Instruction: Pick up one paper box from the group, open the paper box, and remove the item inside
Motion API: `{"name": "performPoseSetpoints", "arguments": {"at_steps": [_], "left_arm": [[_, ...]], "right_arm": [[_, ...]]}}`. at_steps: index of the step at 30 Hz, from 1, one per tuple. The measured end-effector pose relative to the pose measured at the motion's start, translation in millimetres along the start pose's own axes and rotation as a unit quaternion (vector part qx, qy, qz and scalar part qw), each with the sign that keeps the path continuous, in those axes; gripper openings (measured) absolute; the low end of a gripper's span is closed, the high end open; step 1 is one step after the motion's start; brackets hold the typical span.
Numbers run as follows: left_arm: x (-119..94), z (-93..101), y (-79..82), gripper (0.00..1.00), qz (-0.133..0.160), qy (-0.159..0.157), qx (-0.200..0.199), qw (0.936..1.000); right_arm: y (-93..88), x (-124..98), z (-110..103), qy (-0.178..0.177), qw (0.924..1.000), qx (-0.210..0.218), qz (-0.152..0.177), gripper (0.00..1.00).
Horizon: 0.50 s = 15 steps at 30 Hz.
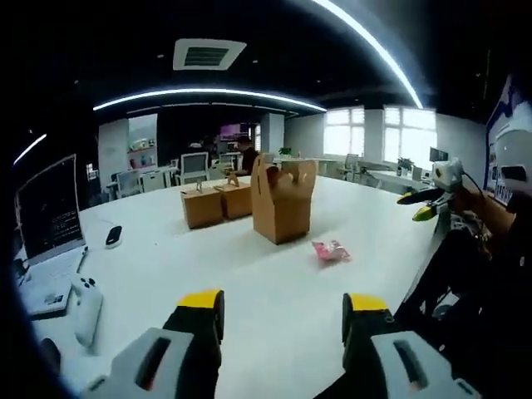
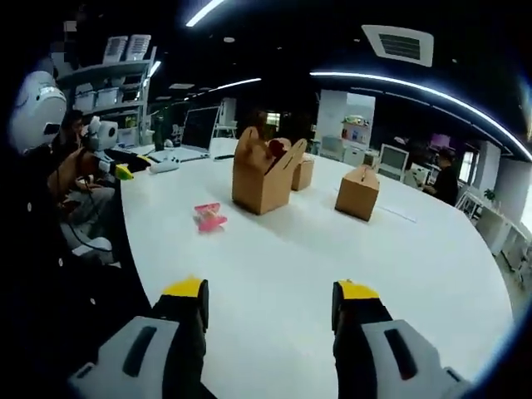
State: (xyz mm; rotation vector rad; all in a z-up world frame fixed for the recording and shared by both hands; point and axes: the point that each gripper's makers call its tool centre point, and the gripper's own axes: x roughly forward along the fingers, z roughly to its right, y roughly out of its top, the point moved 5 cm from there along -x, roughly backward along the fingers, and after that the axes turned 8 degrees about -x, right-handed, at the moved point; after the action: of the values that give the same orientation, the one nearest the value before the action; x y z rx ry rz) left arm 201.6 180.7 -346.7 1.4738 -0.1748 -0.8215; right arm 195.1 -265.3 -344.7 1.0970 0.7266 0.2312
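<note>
An opened brown paper box [image 1: 283, 199] [image 2: 262, 179] stands upright on the white table [image 1: 274, 283] [image 2: 332, 249], flaps raised. Something red shows at its open top in the right gripper view. A small pink packet [image 1: 331, 251] [image 2: 209, 216] lies on the table beside it. Two closed boxes [image 1: 218, 204] sit behind it; in the right gripper view one [image 2: 359, 191] stands apart and one [image 2: 302, 174] is half hidden. My left gripper [image 1: 283, 309] and right gripper [image 2: 270, 303] hover open over the near table, holding nothing. The other gripper [image 1: 420, 205] [image 2: 116, 166], in a hand, shows at the table's edge.
A laptop [image 1: 50, 216], a black mouse [image 1: 114, 236] and a white controller [image 1: 83, 306] lie at the table's left in the left gripper view. The table edge [image 2: 137, 233] runs beside a seated person. Office chairs and desks stand behind, with another person [image 2: 449, 170] far off.
</note>
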Motion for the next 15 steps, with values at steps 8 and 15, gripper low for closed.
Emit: {"name": "performPoseSetpoints", "arguments": {"at_steps": [8,15], "left_arm": [[-4,-10.6,6.0,0.57,0.022,0.028,-0.011,0.9993],[-5,-10.3,11.0,0.57,0.03,0.023,-0.012,0.9992]], "right_arm": [[2.6,-4,5,-0.018,0.9995,0.0,0.027,0.57],[-1.2,-3,4,-0.015,0.9994,0.016,0.028,0.59]]}}
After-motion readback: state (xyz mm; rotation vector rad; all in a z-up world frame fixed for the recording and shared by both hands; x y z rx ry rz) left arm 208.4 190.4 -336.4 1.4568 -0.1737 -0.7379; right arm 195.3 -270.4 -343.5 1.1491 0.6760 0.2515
